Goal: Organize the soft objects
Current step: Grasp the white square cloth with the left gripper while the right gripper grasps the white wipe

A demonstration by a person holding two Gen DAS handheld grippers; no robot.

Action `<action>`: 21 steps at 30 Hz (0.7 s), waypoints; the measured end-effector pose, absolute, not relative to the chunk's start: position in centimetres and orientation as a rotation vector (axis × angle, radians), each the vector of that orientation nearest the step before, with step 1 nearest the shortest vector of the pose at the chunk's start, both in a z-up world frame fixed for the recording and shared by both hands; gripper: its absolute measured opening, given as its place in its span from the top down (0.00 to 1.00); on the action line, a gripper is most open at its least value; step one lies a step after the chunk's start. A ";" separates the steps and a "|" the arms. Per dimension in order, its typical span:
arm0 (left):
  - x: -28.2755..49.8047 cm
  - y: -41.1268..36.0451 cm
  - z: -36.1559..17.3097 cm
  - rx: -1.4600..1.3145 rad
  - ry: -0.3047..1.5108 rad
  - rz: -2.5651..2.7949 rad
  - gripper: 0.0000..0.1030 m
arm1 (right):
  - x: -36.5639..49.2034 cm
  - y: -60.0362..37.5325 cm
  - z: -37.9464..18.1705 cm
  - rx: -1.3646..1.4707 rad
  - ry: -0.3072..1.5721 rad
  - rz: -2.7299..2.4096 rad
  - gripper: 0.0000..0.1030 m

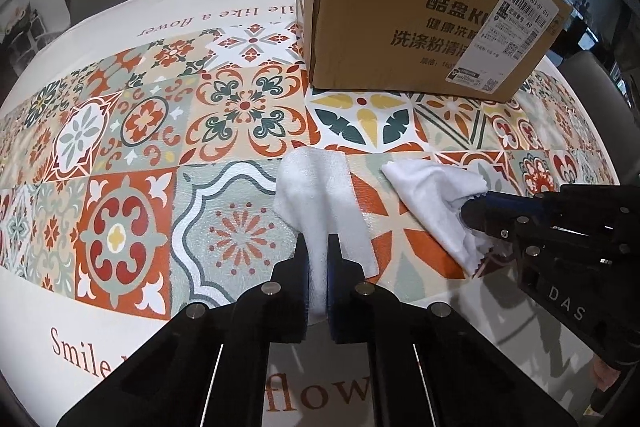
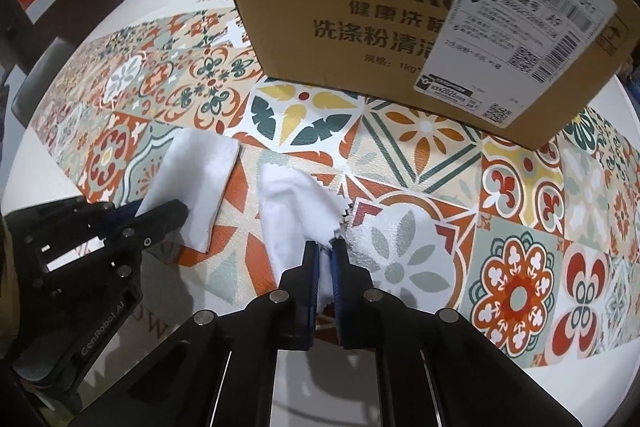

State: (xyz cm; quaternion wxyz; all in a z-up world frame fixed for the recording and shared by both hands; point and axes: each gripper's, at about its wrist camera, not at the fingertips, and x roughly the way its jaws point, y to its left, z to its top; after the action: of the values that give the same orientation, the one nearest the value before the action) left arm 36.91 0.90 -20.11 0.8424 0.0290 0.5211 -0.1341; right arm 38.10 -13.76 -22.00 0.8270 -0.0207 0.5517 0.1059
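Two grippers each pinch an end of the white cloth (image 1: 320, 195): left gripper (image 1: 318, 267) at six o'clock, right gripper (image 2: 325, 267) at three, probably to lift or fold it before the cardboard box (image 1: 420, 19) at twelve.

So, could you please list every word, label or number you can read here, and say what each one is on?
"Smile like a flower": tablecloth, printed along both edges.
"酷盒", "洗涤粉清": cardboard box, cut off by its sticker.
"340 C403-01 011", "A9": shipping label; its small print and barcodes are too fine to read.
"DAS": right gripper.
"GenRobot.AI": left gripper.
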 end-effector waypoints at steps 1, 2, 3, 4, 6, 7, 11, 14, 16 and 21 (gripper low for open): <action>36.8 0.9 -19.9 0.056 1.097 -0.283 0.92 | 38.0 -13.9 -21.8 -0.034 1.167 0.224 0.92; 36.6 1.0 -19.7 0.049 1.092 -0.282 0.92 | 37.8 -14.0 -21.7 -0.028 1.163 0.223 0.92; 36.5 1.0 -19.4 0.043 1.086 -0.281 0.92 | 37.7 -14.2 -21.4 -0.016 1.156 0.225 0.92; 36.4 1.0 -19.2 0.040 1.080 -0.280 0.92 | 37.5 -14.3 -21.2 -0.007 1.152 0.227 0.92; 36.1 1.0 -18.6 0.041 1.065 -0.278 0.92 | 37.2 -14.6 -20.7 0.009 1.140 0.230 0.93; 36.0 0.9 -18.4 0.044 1.058 -0.276 0.92 | 37.1 -14.7 -20.5 0.014 1.135 0.231 0.93; 35.8 0.8 -17.4 0.039 1.033 -0.273 0.92 | 36.7 -15.0 -19.7 0.035 1.115 0.232 0.93; 35.5 0.7 -16.6 0.029 1.015 -0.274 0.92 | 36.2 -15.4 -18.9 0.054 1.096 0.231 0.93; 35.3 0.5 -16.1 0.030 1.005 -0.274 0.92 | 36.0 -15.6 -18.4 0.065 1.084 0.232 0.93; 34.8 0.3 -14.9 0.027 0.977 -0.278 0.92 | 35.6 -16.0 -17.1 0.084 1.052 0.230 0.94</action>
State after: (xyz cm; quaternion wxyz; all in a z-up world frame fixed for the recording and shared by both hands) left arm 34.84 0.27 -14.87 0.8737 0.0128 0.4677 -0.1331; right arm 35.60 -16.04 -17.06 0.8576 0.0400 0.5009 0.1095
